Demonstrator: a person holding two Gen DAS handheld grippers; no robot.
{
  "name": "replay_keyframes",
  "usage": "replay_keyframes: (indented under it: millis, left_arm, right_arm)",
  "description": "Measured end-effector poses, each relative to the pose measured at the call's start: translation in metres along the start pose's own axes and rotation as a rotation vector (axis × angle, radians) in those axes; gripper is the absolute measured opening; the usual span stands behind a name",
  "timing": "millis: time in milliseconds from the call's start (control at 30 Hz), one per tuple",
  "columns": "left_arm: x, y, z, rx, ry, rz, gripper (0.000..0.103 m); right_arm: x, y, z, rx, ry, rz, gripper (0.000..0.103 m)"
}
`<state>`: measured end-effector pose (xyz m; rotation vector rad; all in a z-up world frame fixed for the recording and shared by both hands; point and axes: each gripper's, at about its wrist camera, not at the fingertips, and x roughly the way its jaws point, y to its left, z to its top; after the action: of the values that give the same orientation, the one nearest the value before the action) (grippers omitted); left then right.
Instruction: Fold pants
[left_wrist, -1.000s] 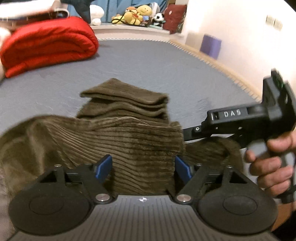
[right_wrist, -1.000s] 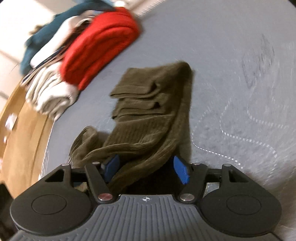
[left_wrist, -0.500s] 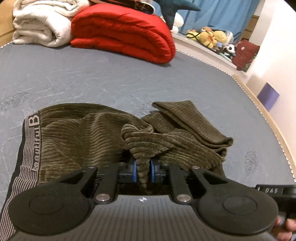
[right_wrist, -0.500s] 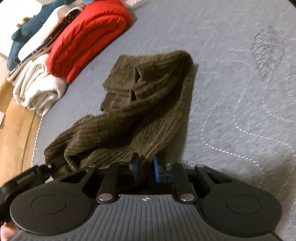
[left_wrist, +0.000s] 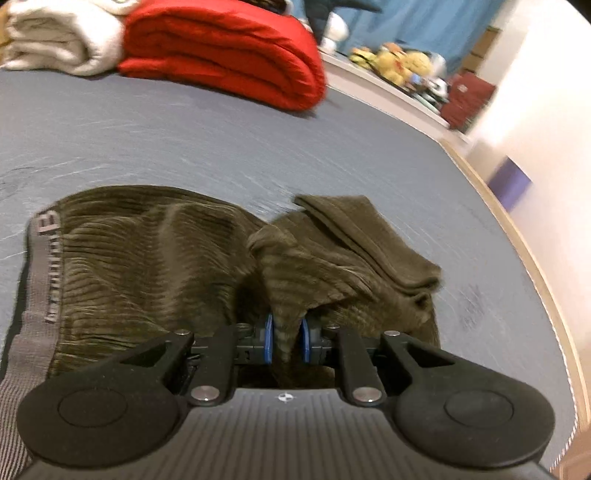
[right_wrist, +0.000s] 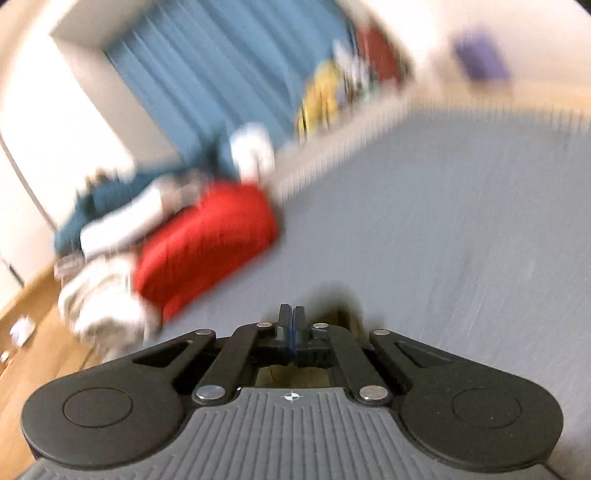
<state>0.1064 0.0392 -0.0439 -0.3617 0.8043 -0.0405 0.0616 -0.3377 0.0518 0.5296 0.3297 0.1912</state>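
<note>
Olive-brown ribbed pants (left_wrist: 147, 258) lie crumpled on the grey mattress (left_wrist: 221, 140), with the grey lettered waistband (left_wrist: 40, 266) at the left and a folded leg end (left_wrist: 369, 236) at the right. My left gripper (left_wrist: 286, 341) is shut on a raised fold of the pants just in front of it. In the right wrist view my right gripper (right_wrist: 291, 326) has its jaws pressed together and points up across the mattress (right_wrist: 443, 221). Only a dark sliver of fabric (right_wrist: 343, 314) shows beside its fingers, and the view is blurred.
A rolled red blanket (left_wrist: 229, 48) and a white folded blanket (left_wrist: 62, 37) lie at the far side of the mattress; they also show in the right wrist view (right_wrist: 207, 243). Stuffed toys (left_wrist: 399, 66) sit on a ledge by the blue curtain. The mattress's wooden edge (left_wrist: 517, 236) runs along the right.
Both grippers went from open around the pants to shut on them. Since half a second ago the right gripper has swung up fast, losing sight of the pants. The left view has barely shifted.
</note>
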Motion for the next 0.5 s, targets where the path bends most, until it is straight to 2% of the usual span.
replay_keyframes:
  millis: [67, 133, 167, 200, 233, 267, 300, 367, 500]
  left_arm:
    - [0.001, -0.007, -0.003, 0.045, 0.01, 0.014, 0.028]
    - [0.002, -0.011, -0.005, 0.062, 0.008, 0.016, 0.033]
    - [0.002, -0.012, -0.006, 0.062, 0.009, 0.017, 0.034]
    - [0.002, -0.012, -0.006, 0.058, 0.008, 0.017, 0.037]
    - [0.001, -0.013, -0.006, 0.053, 0.004, 0.018, 0.044]
    - [0.0, -0.013, -0.006, 0.046, -0.003, 0.02, 0.048]
    - [-0.002, -0.012, -0.006, 0.041, -0.009, 0.025, 0.055]
    - [-0.007, -0.01, -0.005, 0.032, -0.021, 0.032, 0.059]
    - [-0.017, -0.002, -0.003, 0.021, -0.031, 0.039, 0.067]
  right_arm:
    - [-0.027, -0.004, 0.015, -0.041, -0.072, -0.04, 0.0]
    - [-0.033, -0.022, 0.02, -0.073, -0.049, -0.114, 0.003]
    - [-0.028, -0.035, 0.018, -0.062, 0.011, -0.127, 0.005]
    - [-0.017, -0.047, 0.015, -0.033, 0.09, -0.134, 0.017]
    - [-0.004, -0.06, 0.009, 0.01, 0.183, -0.145, 0.029]
    - [0.009, -0.069, 0.002, 0.047, 0.257, -0.157, 0.051]
    - [0.022, -0.074, -0.006, 0.069, 0.318, -0.169, 0.055]
    - [0.05, -0.077, -0.021, 0.056, 0.402, -0.166, 0.054]
    - [0.1, -0.064, -0.048, -0.028, 0.489, -0.175, 0.058]
